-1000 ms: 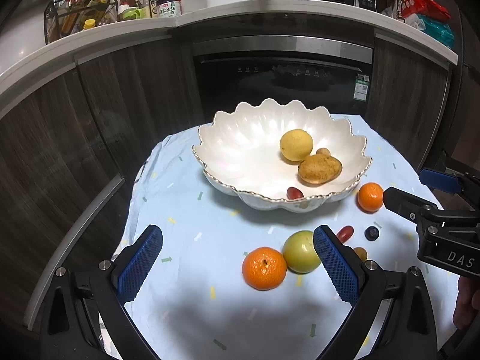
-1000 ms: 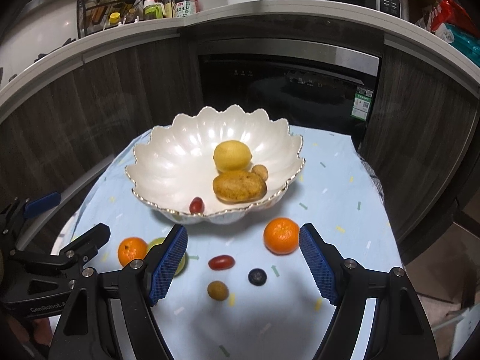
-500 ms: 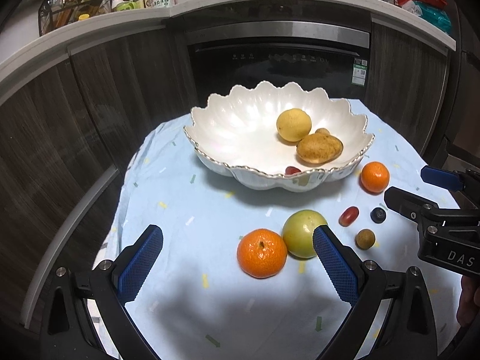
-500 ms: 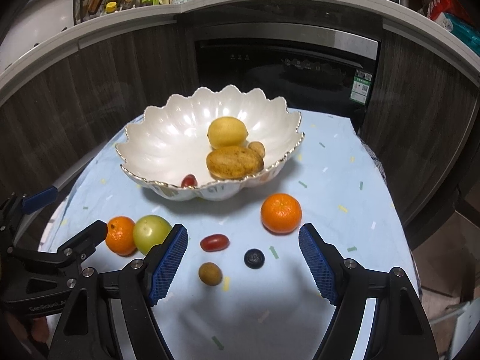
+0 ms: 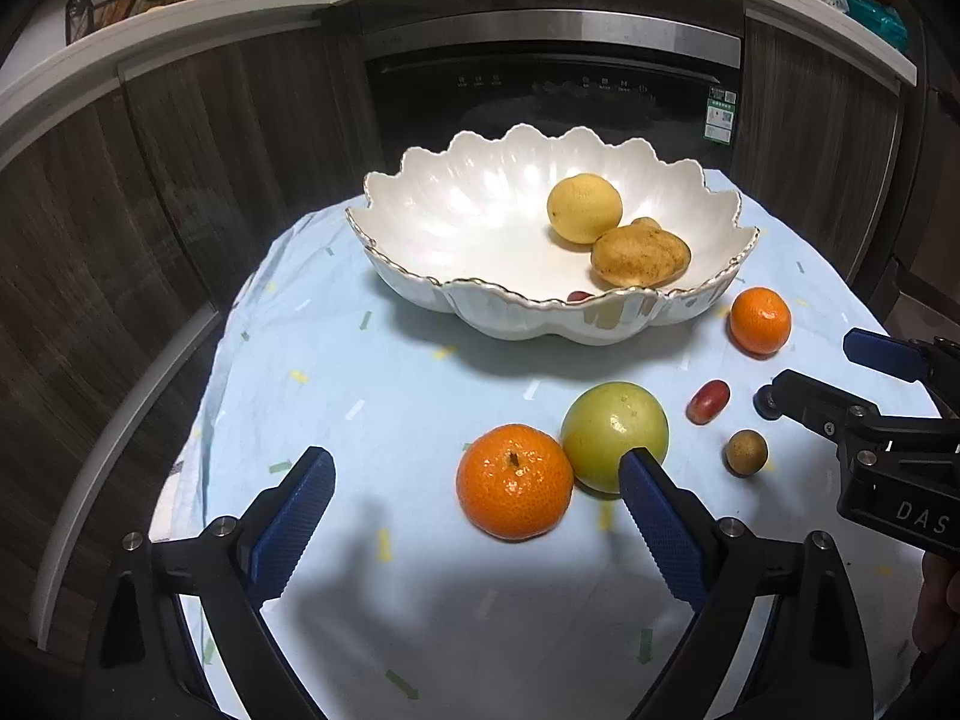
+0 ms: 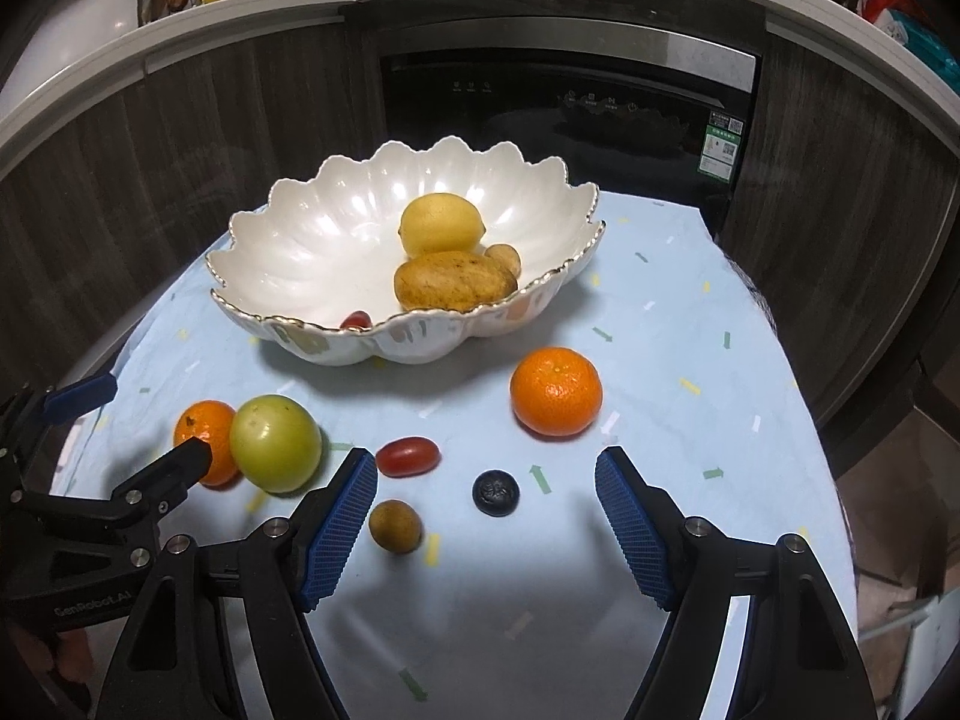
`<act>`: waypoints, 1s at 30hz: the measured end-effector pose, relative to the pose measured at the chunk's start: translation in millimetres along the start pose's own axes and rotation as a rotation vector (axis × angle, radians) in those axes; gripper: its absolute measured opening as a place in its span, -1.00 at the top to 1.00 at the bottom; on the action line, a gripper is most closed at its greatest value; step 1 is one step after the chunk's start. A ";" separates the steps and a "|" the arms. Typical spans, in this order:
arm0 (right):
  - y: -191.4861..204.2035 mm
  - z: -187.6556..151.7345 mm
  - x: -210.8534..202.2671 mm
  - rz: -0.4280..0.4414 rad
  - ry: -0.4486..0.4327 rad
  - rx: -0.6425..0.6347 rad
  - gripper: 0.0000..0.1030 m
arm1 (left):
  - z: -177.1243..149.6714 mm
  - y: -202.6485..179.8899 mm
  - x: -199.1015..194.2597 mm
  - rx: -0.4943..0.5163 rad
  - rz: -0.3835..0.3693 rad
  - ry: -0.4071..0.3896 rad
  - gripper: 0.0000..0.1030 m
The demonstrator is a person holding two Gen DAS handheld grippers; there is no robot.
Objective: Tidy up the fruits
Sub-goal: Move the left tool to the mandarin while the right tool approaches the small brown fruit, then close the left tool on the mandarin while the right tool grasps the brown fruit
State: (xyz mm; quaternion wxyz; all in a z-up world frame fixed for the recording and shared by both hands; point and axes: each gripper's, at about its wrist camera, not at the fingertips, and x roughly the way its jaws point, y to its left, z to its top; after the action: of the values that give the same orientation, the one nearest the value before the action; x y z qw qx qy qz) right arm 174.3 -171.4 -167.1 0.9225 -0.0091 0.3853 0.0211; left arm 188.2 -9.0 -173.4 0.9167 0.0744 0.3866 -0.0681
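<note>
Left hand-held gripper (image 5: 474, 516): jaws set wide, just narrowed slightly, nothing gripped; a mandarin (image 5: 515, 482) is seen between the pads, a green fruit (image 5: 614, 435) touching it. Right hand-held gripper (image 6: 486, 519): jaws open, empty, a blueberry (image 6: 495, 492) framed between them. Lemon (image 6: 441, 223) and potato (image 6: 454, 280) are held in the scalloped white bowl (image 6: 288, 252) on the cloth-covered counter (image 6: 660, 312).

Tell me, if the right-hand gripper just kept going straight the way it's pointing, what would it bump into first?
Probably the blueberry: it lies on the cloth just ahead of the open right gripper, roughly in the gap's line. The small brown fruit sits close to the left finger. Depth is hard to judge here.
</note>
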 end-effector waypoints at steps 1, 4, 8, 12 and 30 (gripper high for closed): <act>-0.4 -0.5 0.6 0.000 0.002 0.001 -0.47 | -0.3 -0.7 1.4 0.001 0.000 0.002 -0.85; -2.2 -2.3 3.8 -0.006 0.010 0.003 -0.45 | -1.6 -2.4 5.3 0.004 -0.005 0.010 -0.78; -1.8 -4.2 6.5 0.001 0.018 0.005 -0.42 | -3.4 -4.0 10.0 0.017 -0.014 0.021 -0.71; 5.0 -6.4 8.5 0.024 0.027 -0.005 -0.39 | -5.2 -2.5 13.2 0.022 -0.030 0.023 -0.69; 28.7 -14.9 14.3 0.091 0.052 -0.046 -0.26 | -7.9 4.0 19.7 0.089 -0.136 0.056 -0.28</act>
State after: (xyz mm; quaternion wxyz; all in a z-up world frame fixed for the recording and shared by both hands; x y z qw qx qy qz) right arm 172.5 -142.8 -187.7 0.9098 -0.0134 0.4087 0.0716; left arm 197.0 -4.9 -192.6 0.8946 0.0905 0.4128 -0.1451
